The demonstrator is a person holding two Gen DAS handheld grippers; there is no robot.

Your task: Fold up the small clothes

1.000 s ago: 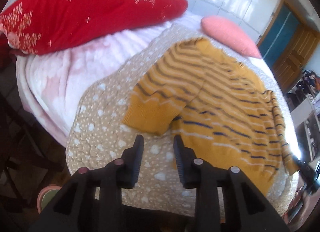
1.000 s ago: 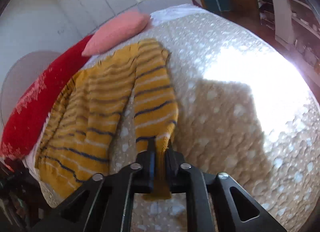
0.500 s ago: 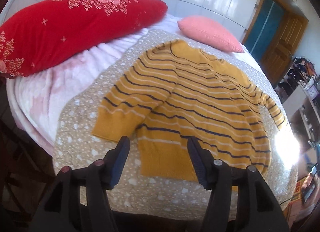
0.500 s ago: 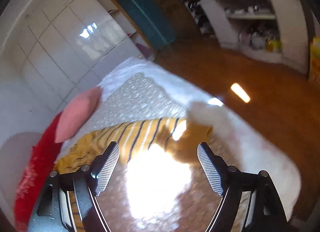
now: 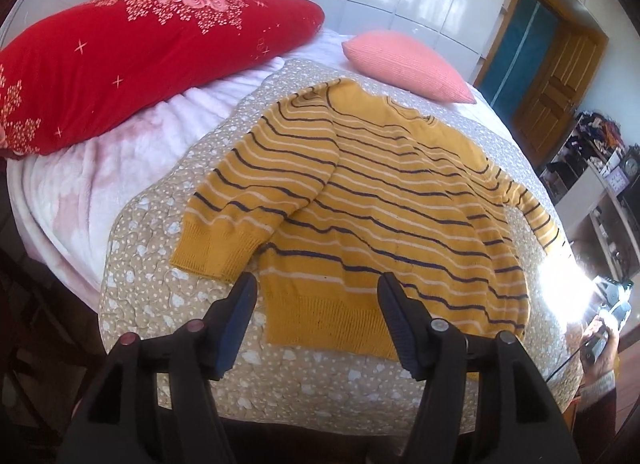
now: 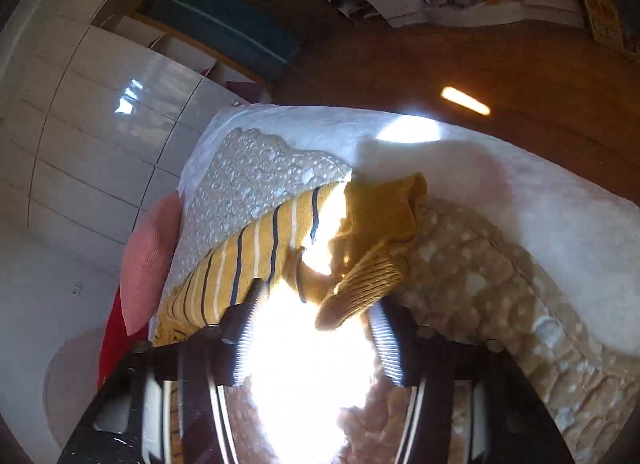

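A mustard sweater (image 5: 380, 192) with dark and white stripes lies flat on the spotted beige quilt (image 5: 160, 264). Its left sleeve (image 5: 256, 192) is folded in across the body. My left gripper (image 5: 316, 296) hovers over the hem, jaws opening, nothing between them. In the right wrist view the other sleeve (image 6: 256, 248) runs toward the bed's edge, and its ribbed cuff (image 6: 360, 288) sticks up between the jaws of my right gripper (image 6: 316, 304). Those jaws are closing. The cuff lies by the right pad and the left pad stands apart from it. Sun glare hides the cloth below.
A red pillow (image 5: 140, 52) and a pink pillow (image 5: 400, 60) lie at the head of the bed on a pale pink blanket (image 5: 100, 168). A wooden door (image 5: 560, 76) and cluttered shelves (image 5: 600, 184) stand beyond. A hand (image 5: 598, 348) shows at the far right.
My left gripper let its jaws widen and drew back from the folded sleeve. My right gripper released the other sleeve, rolled, spread wide, and now stands narrower around the cuff.
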